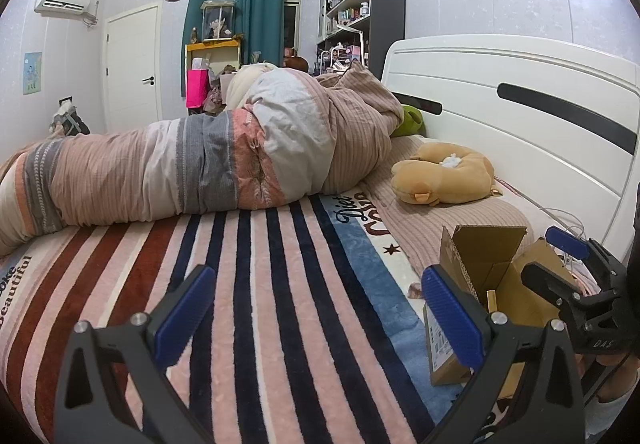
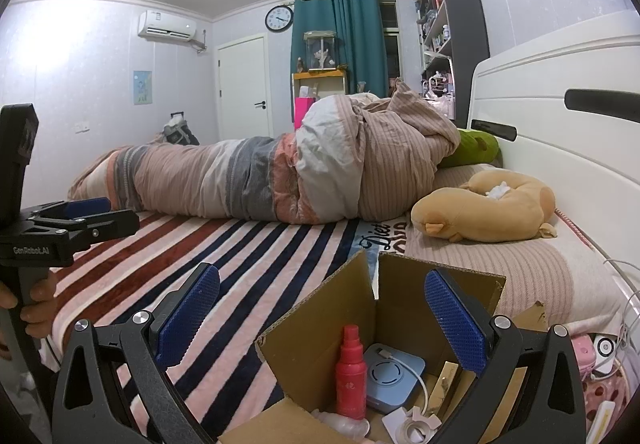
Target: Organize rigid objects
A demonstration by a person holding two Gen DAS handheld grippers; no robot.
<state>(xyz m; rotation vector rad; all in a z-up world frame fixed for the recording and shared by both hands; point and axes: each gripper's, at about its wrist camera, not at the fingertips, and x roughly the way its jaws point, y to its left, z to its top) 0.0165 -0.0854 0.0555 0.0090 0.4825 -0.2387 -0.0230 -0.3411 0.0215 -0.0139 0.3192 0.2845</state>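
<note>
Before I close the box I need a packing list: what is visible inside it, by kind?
Visible inside the cardboard box:
Red spray bottle: 1
Blue square device with white cable: 1
Gold slim box: 1
White tape roll: 1
Total: 4; the bottom edge hides part.

The left gripper (image 1: 320, 308) hangs wide open and empty over the striped blanket (image 1: 256, 284), with the open cardboard box (image 1: 480, 264) just beside its right finger and the right gripper (image 1: 560, 256) above that box.
</note>
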